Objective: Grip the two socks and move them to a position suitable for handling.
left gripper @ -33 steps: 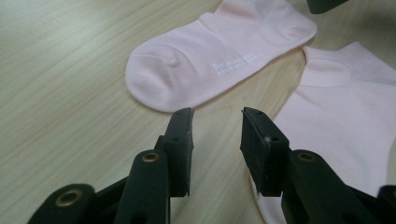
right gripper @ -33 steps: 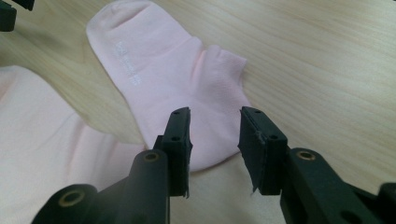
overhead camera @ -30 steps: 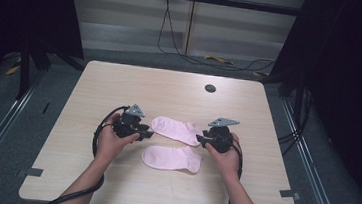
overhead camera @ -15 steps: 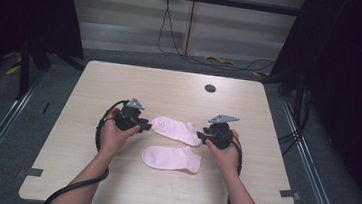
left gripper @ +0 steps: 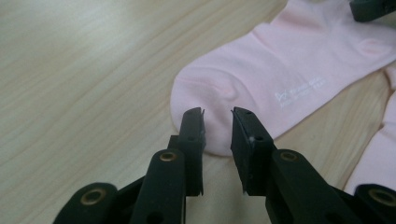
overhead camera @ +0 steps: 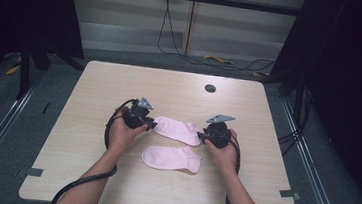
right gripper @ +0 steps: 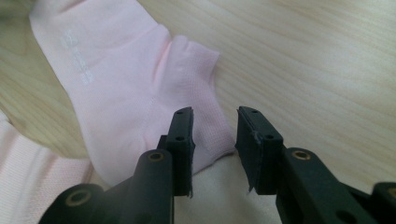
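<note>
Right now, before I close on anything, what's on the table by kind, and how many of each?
Pink socks: 2, the far sock between the two grippers and the near sock closer to the person.
Handheld grippers: 2, the left gripper at the far sock's toe and the right gripper at its cuff.
Total: 4.

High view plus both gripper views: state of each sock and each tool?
Far sock: flat on the table, a tool at each end.
Near sock: flat, untouched.
Left tool: jaws have just been closing, narrow gap, astride the far sock's toe end, not yet pinching.
Right tool: jaws have just been closing, gap left, at the far sock's cuff corner, not yet pinching.
</note>
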Demonstrator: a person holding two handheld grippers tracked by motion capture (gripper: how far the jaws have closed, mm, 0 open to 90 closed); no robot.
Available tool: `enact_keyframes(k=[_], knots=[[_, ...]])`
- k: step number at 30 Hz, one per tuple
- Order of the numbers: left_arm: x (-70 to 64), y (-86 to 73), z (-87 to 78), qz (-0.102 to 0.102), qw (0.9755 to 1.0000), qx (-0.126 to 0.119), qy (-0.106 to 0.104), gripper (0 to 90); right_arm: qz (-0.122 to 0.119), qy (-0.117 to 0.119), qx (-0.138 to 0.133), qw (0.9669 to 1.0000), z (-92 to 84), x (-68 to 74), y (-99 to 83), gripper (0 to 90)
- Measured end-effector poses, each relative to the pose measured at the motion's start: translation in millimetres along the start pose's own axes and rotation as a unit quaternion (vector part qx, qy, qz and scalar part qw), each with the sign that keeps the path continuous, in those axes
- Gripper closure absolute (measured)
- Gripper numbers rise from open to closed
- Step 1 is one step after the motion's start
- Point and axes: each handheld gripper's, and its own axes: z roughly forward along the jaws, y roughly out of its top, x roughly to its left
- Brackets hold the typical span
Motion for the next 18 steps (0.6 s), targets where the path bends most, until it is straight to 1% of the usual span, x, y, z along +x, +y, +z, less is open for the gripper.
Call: enact_keyframes(k=[1, 2, 4, 5, 6, 7, 8, 10, 12, 13, 16, 18], knots=[[-0.1, -1.1, 1.6, -0.001, 1.0, 0.006, 0.003, 74.6, -0.004, -0.002, 0.002, 1.0, 0.9, 0.2, -0.7, 68.2], [0.1, -2.0, 2.7, 0.001, 1.0, 0.008, 0.001, 75.2, -0.004, 0.0, -0.001, 1.0, 0.9, 0.0, -1.2, 69.0], [-0.3, -4.1, 4.5, 0.005, 0.9997, 0.022, 0.003, 76.1, -0.002, 0.001, 0.002, 1.0, -0.2, -0.7, -1.8, 70.2], [-0.7, -5.6, 5.2, 0.009, 0.9994, 0.033, 0.0, 76.4, -0.004, -0.002, 0.003, 1.0, -1.1, -1.5, -2.3, 70.4], [-0.9, -7.2, 5.5, 0.002, 0.9997, 0.024, -0.005, 77.5, -0.005, -0.001, 0.003, 1.0, -2.0, -2.6, -3.1, 70.4], [-0.6, -7.6, 4.6, 0.002, 0.9996, 0.027, -0.006, 77.6, -0.005, -0.001, 0.004, 1.0, -2.8, -3.1, -3.8, 70.4], [-1.3, -8.0, 3.6, 0.002, 0.9996, 0.029, -0.002, 77.7, -0.006, -0.001, 0.004, 1.0, -3.6, -3.6, -4.4, 70.4], [-4.9, -8.1, 2.6, -0.004, 0.9994, 0.033, -0.008, 78.1, -0.002, 0.002, 0.003, 1.0, -5.4, -3.4, -6.5, 70.4], [-5.3, -8.2, 1.5, -0.003, 0.9993, 0.036, -0.009, 77.8, -0.002, 0.002, 0.004, 1.0, -7.0, -3.0, -7.7, 69.9], [-4.8, -8.5, 0.9, -0.012, 0.9995, 0.028, -0.009, 77.3, -0.001, 0.002, 0.004, 1.0, -7.7, -3.0, -7.8, 69.3], [-0.1, -4.7, -0.4, -0.025, 0.9997, 0.001, -0.007, 76.1, 0.001, 0.0, -0.001, 1.0, -8.6, -3.9, -7.6, 68.8], [3.4, 1.1, 1.6, -0.026, 0.9996, -0.006, 0.001, 75.7, 0.001, 0.0, 0.001, 1.0, -7.4, -4.1, -7.7, 68.7]])
